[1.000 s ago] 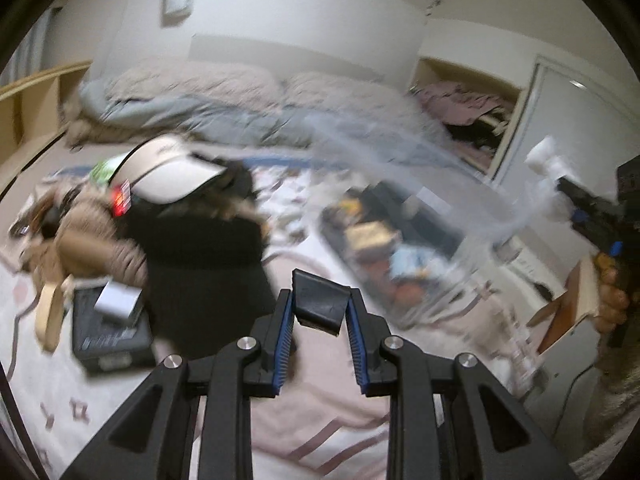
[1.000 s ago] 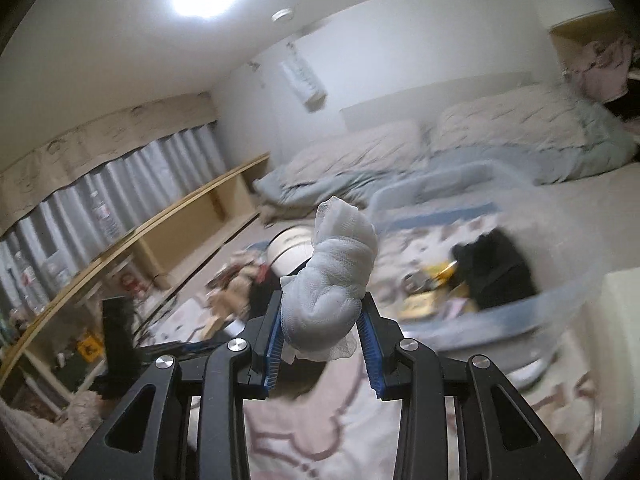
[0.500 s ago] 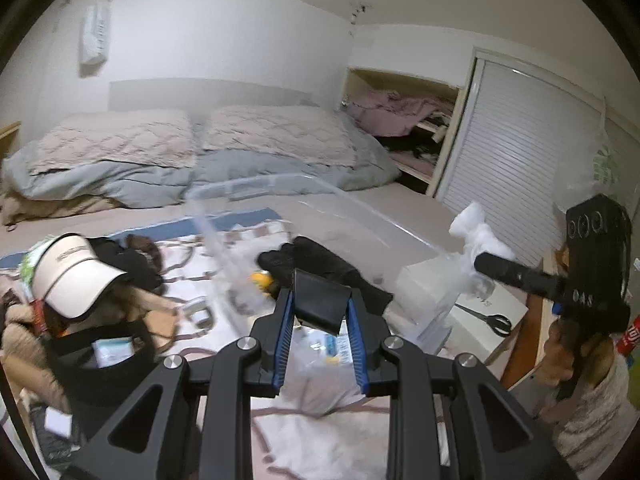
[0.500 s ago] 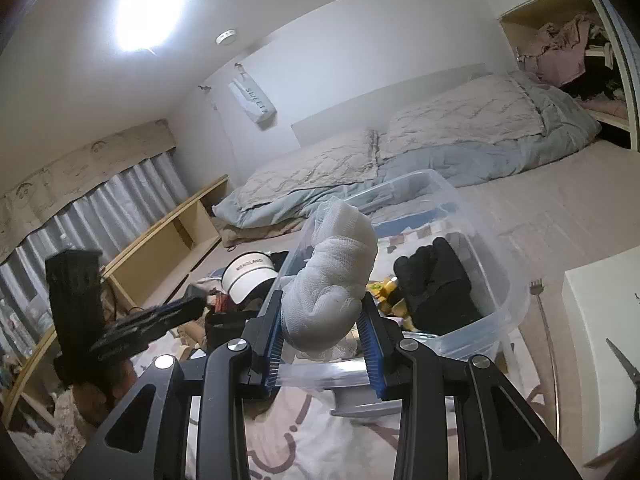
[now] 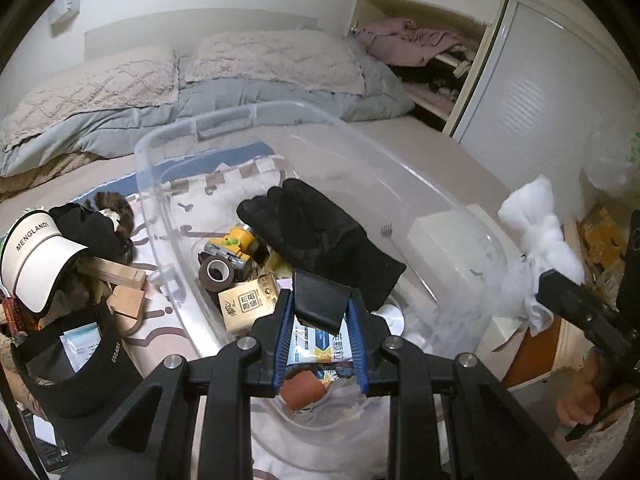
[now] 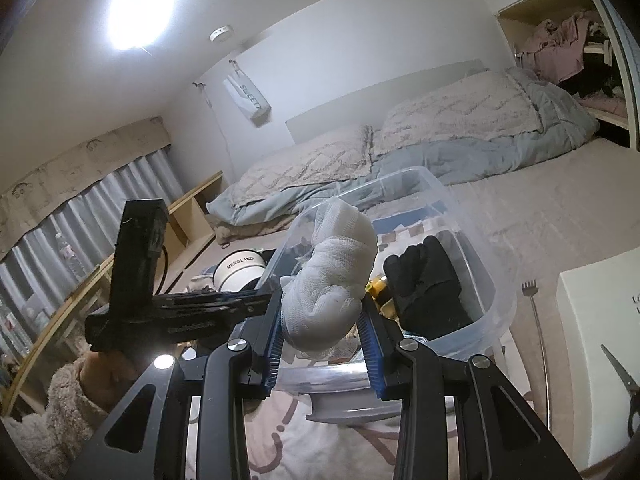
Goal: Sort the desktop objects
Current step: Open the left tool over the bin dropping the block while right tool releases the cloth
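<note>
My left gripper (image 5: 320, 312) is shut on a small black flat object (image 5: 320, 304) and holds it over the clear plastic bin (image 5: 360, 168). The bin holds a black glove (image 5: 316, 232), a brown tape roll (image 5: 216, 274), a yellow toy (image 5: 232, 244), a small cardboard box (image 5: 248, 306) and a printed packet (image 5: 320, 346). My right gripper (image 6: 324, 316) is shut on a white gauze bundle (image 6: 336, 280) beside the bin's near rim (image 6: 472, 344). The bundle also shows at the right of the left wrist view (image 5: 536, 240).
A white cap (image 5: 36, 256), a black bag (image 5: 68, 360) and wooden blocks (image 5: 120, 280) lie left of the bin on the patterned mat. A white box (image 6: 600, 320) with scissors (image 6: 624, 376) stands at the right. A bed (image 5: 200, 92) lies behind.
My left gripper has swung right from the clutter and come over the bin with the black object. My right gripper has come closer to the bin with the gauze bundle.
</note>
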{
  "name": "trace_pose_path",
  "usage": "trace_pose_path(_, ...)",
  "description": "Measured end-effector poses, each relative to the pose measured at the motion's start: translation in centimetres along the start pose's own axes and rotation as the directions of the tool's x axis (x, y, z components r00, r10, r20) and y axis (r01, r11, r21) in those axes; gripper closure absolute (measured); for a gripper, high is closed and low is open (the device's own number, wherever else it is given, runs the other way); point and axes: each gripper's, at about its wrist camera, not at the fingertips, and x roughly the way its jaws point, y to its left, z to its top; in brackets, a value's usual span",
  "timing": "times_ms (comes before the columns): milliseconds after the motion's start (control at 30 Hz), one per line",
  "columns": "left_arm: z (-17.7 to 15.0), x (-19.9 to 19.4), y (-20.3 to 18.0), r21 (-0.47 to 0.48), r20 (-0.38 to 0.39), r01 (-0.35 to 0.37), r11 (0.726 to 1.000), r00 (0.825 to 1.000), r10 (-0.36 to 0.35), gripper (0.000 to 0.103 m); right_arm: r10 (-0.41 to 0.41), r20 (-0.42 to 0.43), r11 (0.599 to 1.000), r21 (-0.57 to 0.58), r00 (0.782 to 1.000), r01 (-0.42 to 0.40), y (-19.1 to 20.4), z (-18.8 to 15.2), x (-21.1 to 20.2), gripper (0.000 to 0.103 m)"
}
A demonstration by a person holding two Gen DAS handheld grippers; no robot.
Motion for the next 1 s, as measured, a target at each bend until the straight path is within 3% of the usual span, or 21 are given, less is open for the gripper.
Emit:
trace_pose_path(67, -0.1, 0.3, -0.1, 0.006, -0.015, -0.012, 1.0, 1.0, 0.013, 0.075, -0.003, -0.011, 1.0, 0.008, 1.0, 0.003, -0.2, 0.1, 0.3, 0.067)
trace_pose_path(167, -0.3, 0.1, 0.2, 0.014, 0.009, -0.056, 0.998, 0.998, 0.055, 0.042, -0.01, -0.028, 1.0, 0.015, 1.0, 0.01, -0.3, 0.2, 0.6, 0.067)
trace_pose_path(533, -1.4, -3.7, 2.5, -0.008, 0.112, -0.083, 0.997, 0.99, 0.083, 0.041, -0.056, -0.132, 0.998, -0.017, 0.99, 0.054, 0.9, 1.5, 3.9, 0.067)
trace_pose_path(800, -4.9, -6.4, 6.8, -0.018, 0.173, -0.212, 0.977, 0.962, 0.212, 0.039, -0.177, -0.233, 0.972, -0.196, 0.956, 0.132, 4.2, 4.9, 9.4, 0.067)
trace_pose_path(1000, -7.6, -8.0, 9.4, -0.05, 0.233, -0.22, 0.974, 0.946, 0.225, 0.038, -0.12, -0.314, 0.992, -0.015, 0.942, 0.122, 3.0, 7.4, 14.6, 0.067)
